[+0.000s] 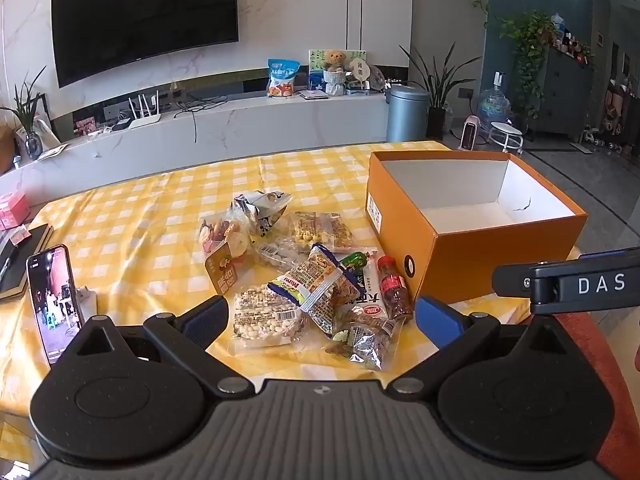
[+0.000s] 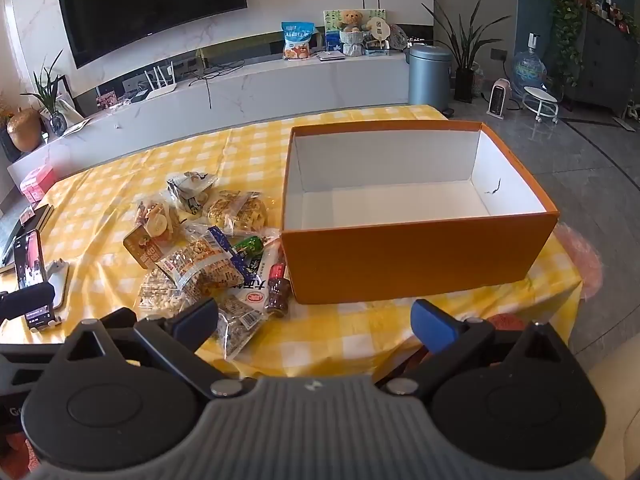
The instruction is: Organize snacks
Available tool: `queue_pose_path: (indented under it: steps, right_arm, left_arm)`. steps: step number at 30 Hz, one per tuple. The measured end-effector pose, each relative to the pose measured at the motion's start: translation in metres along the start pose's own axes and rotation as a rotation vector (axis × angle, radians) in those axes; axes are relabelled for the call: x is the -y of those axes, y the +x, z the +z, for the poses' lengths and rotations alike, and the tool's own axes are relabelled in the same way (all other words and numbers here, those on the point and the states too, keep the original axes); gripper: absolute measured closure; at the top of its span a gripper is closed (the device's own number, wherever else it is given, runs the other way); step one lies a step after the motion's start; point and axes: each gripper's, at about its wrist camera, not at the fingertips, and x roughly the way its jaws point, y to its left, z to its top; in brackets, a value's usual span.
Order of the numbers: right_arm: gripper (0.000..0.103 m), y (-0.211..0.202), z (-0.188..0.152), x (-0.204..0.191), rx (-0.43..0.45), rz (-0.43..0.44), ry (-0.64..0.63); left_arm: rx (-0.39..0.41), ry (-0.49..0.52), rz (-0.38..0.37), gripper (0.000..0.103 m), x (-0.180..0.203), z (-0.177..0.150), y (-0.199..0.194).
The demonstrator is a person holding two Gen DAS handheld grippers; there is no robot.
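A heap of snack packets (image 1: 304, 280) (image 2: 204, 248) lies on the yellow checked tablecloth (image 1: 152, 216), with a small dark bottle (image 1: 394, 288) (image 2: 278, 286) at its right edge. Right of the heap stands an orange box (image 1: 472, 248) (image 2: 412, 260), its white inside bare. My left gripper (image 1: 320, 320) hangs open above the near end of the heap, touching nothing. My right gripper (image 2: 314, 320) is open too, in front of the box's near wall, nothing between its fingers. In the left wrist view, part of the right gripper's body (image 1: 568, 284) shows at the right.
A phone (image 1: 54, 300) (image 2: 34, 280) stands propped on a holder at the table's left, beside a dark notebook (image 1: 20, 256). Beyond the table run a long white TV bench (image 1: 240, 128) and a wall-mounted screen. A grey bin (image 2: 430, 74) and plants stand on the floor.
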Motion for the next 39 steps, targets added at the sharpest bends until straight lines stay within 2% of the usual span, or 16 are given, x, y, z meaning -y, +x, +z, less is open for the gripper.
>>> queue_pose_path:
  steps: [39]
  right_arm:
    - [0.003,-0.0039,-0.0025,-0.0023,0.02,-0.024,-0.012]
  left_arm:
    - [-0.013,-0.013,-0.012,0.0,-0.0042,-0.0052,0.0058]
